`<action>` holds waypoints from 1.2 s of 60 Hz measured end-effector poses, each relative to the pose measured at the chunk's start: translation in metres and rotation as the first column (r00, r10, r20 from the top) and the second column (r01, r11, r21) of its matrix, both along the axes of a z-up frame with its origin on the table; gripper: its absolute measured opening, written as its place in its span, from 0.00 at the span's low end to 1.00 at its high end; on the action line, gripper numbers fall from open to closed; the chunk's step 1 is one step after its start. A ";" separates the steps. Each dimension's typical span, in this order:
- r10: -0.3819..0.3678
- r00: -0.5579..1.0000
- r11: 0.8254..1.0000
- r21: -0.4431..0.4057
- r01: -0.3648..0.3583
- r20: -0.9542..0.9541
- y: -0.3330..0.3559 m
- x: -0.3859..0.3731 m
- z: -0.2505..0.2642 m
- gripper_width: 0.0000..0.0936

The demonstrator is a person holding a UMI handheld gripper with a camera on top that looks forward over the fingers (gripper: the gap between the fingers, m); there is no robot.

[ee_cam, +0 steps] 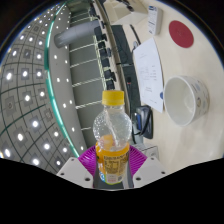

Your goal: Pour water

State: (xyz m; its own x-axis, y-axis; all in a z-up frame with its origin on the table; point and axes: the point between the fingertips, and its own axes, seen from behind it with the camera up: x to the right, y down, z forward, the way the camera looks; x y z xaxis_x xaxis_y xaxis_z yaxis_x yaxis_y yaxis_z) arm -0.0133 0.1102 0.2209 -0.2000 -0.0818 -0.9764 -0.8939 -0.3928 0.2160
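The gripper point(113, 160) sits at the bottom centre of the frame with its two fingers closed in on a clear plastic bottle point(112, 140), the magenta pads point(90, 157) pressing its lower body from both sides, so the claw is narrowed to the bottle's width and appears to have a firm hold of it. The bottle stands upright, or close to it, with its orange cap point(114, 99) in place near the centre of the frame and an orange-yellow band around its lower part; how much water it holds cannot be told. To the right of the frame, well apart from the bottle, a white bowl point(185, 98) rests on the light tabletop point(205, 140), and it looks empty. Above it, at the upper right, lies a red disc point(181, 32), with a sheet of paper point(148, 62) between that and the bottle, and a dark object point(142, 120) just right of the bottle. Judging from this, the grasp is made, but nothing has been poured: the cap looks shut, and carrying to the bowl and tilting remain
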 end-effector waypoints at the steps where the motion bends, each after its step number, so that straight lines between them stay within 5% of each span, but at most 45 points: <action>1: 0.002 0.999 1.000 0.012 -0.003 0.043 0.000 0.004 0.003 0.42; 11: -0.056 0.865 0.991 0.136 -0.014 0.499 0.008 0.068 0.029 0.42; 21: -0.180 0.440 0.977 0.212 -0.022 0.880 0.011 0.158 0.040 0.42; 29: -0.199 0.063 0.979 0.201 -0.032 0.978 0.015 0.217 0.012 0.42; 38: -0.137 -0.175 0.991 0.133 -0.031 0.975 0.023 0.254 -0.059 0.42; 52: -0.037 -0.229 0.999 0.030 -0.031 0.973 0.019 0.272 -0.136 0.42; 63: -0.062 -0.201 0.998 0.057 -0.030 0.978 0.011 0.278 -0.151 0.44; 72: -0.050 -0.210 0.999 0.045 -0.025 0.976 0.007 0.276 -0.152 0.57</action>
State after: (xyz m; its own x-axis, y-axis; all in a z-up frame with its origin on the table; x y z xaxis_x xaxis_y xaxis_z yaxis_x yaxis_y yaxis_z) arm 0.2632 0.1177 0.0693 0.9983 -0.0570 0.0075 -0.0130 -0.3512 -0.9362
